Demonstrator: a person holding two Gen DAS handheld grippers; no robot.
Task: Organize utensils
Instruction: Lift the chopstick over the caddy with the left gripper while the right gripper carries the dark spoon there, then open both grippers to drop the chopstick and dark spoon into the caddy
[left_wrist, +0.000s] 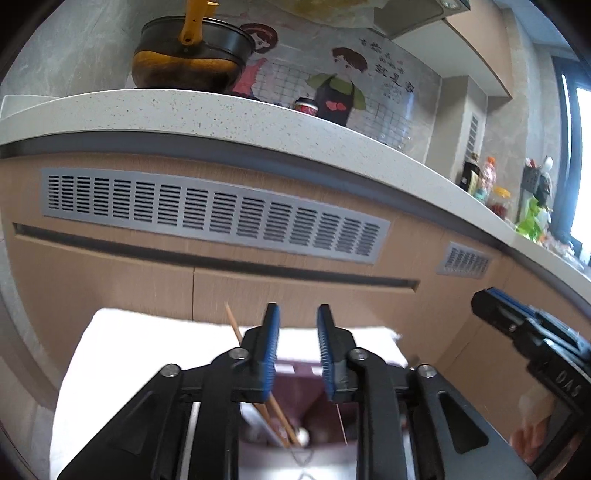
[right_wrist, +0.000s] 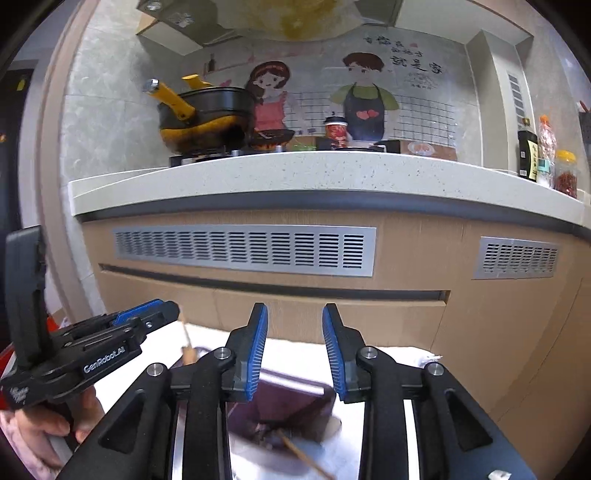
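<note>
A dark purple utensil holder (left_wrist: 295, 387) stands on a white surface (left_wrist: 110, 350) below both grippers. Wooden chopsticks (left_wrist: 233, 320) lean out of it, passing behind my left gripper's left finger, and a small white utensil tip (left_wrist: 303, 437) lies inside. My left gripper (left_wrist: 298, 314) is open above the holder with nothing between its blue pads. In the right wrist view, my right gripper (right_wrist: 294, 314) also stands open and empty over the purple holder (right_wrist: 288, 402). The left gripper (right_wrist: 147, 317) sits at its left, a chopstick (right_wrist: 186, 343) just past its tip. A loose chopstick (right_wrist: 303, 458) lies lower down.
A wooden cabinet front (right_wrist: 480, 332) with grey vent grilles (right_wrist: 243, 251) rises close ahead under a speckled white countertop (right_wrist: 332, 170). A black and yellow wok (right_wrist: 207, 114) sits on the stove, and bottles and jars (right_wrist: 546, 155) stand at the right. A hand (right_wrist: 48, 424) holds the left gripper.
</note>
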